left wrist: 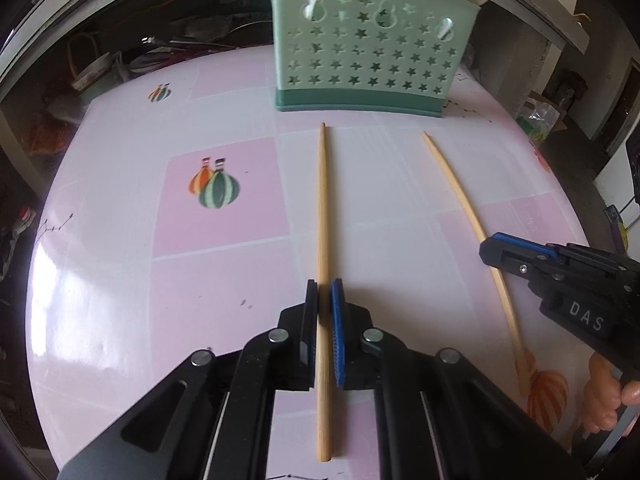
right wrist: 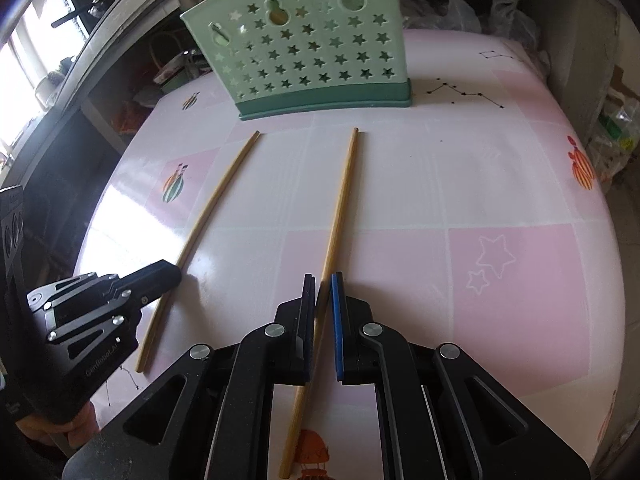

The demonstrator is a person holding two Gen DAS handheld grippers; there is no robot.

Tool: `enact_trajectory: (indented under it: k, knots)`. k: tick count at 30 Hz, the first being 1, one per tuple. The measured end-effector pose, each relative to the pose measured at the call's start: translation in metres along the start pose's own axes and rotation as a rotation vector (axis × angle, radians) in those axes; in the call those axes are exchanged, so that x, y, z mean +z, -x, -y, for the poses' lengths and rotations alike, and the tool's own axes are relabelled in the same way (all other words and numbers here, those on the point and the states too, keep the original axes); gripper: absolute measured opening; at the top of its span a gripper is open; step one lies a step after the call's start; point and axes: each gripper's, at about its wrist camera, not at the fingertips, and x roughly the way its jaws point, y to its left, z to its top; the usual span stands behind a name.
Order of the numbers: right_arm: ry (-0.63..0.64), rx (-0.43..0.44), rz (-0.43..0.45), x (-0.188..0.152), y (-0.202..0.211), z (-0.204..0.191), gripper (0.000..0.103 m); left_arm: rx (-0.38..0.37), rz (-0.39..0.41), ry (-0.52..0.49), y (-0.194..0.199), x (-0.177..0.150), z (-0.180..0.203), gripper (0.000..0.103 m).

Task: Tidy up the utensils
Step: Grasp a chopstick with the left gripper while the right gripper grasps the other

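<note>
Each hand-held gripper is clamped on its own chopstick, left (left wrist: 324, 292) on the left chopstick (left wrist: 322, 200), right (right wrist: 323, 286) on the right chopstick (right wrist: 340, 216), both lying on the desk (left wrist: 224, 288); the holder (left wrist: 372, 44) stands at 12 o'clock. Thin round sticks, gripped off-centre, could pivot or slip on lifting

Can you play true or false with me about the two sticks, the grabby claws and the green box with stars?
1. Each gripper is shut on its own chopstick. True: the left gripper pinches the left chopstick, and the right gripper pinches the right chopstick.
2. The green holder is lying flat on its side. False: it stands upright on the pink tablecloth.
3. Both chopsticks point their far ends toward the holder. True.
4. The two chopsticks are crossed over each other. False: they lie apart, side by side.
5. The holder's wall has round dot holes only. False: it is full of star-shaped cutouts.
</note>
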Motion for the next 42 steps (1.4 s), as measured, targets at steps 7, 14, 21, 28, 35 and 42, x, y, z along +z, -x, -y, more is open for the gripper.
enact_trajectory:
  k: [7,14,21,28,35,42]
  knots:
    - [0.11,0.065,-0.089,-0.016,0.004,-0.018,0.006,-0.028,-0.078,0.091,0.019,-0.025,-0.035,0.006]
    - [0.145,0.107,-0.154,-0.023,0.006,-0.025,0.007,-0.174,-0.138,0.179,0.032,-0.039,-0.047,0.006]
    - [0.138,0.117,-0.165,-0.023,0.004,-0.029,0.011,-0.19,-0.17,0.149,0.029,-0.04,-0.043,0.007]
    - [0.126,0.112,-0.16,-0.022,0.005,-0.033,0.025,-0.27,-0.173,0.148,0.028,-0.037,-0.038,0.007]
    - [0.117,0.062,-0.107,-0.01,-0.004,-0.036,0.027,-0.182,-0.091,0.084,0.028,-0.017,-0.033,0.012]
    - [0.181,-0.026,-0.054,-0.008,-0.009,-0.045,0.025,-0.103,-0.083,-0.001,0.009,-0.001,-0.022,0.02]
